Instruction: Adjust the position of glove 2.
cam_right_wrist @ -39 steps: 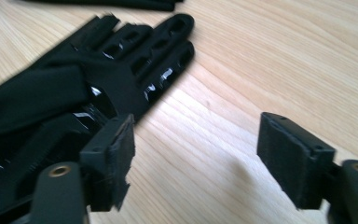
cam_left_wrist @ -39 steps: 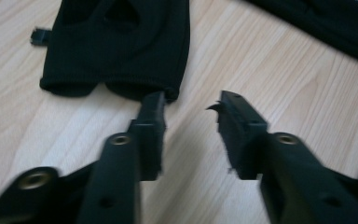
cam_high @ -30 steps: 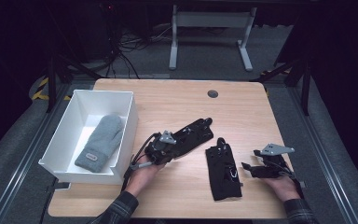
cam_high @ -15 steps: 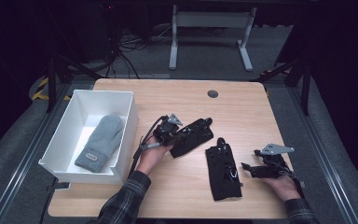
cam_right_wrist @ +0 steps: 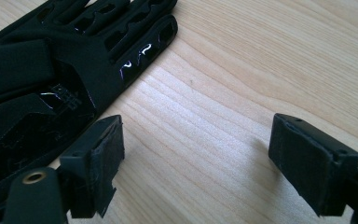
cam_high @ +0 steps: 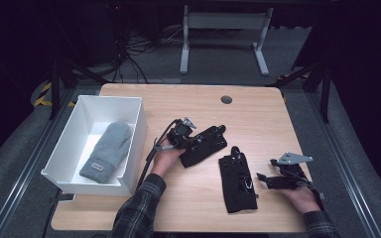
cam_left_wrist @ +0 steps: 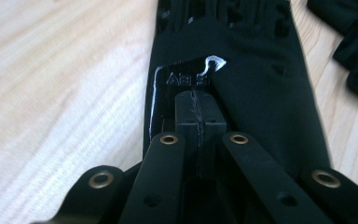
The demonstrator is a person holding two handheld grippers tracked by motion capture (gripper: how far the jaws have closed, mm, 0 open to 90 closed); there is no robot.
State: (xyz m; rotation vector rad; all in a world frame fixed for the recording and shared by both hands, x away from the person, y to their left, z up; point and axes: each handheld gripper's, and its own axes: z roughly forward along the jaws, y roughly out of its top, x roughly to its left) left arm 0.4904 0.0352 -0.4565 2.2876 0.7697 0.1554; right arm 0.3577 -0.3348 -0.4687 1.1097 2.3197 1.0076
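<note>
Black glove [cam_left_wrist: 242,88] lies under the left gripper's [cam_left_wrist: 197,100] closed jaws (right gripper's [cam_right_wrist: 196,158] open).

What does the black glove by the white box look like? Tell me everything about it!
The black glove lies flat on the wooden table, slanted, its fingers pointing away from the white box. It looks like soft fabric with glossy rubbery patches, slotted fingers and a shiny raised label near the cuff. The left claw, shut, rests over that label. A second black glove lies close beside it.
</note>
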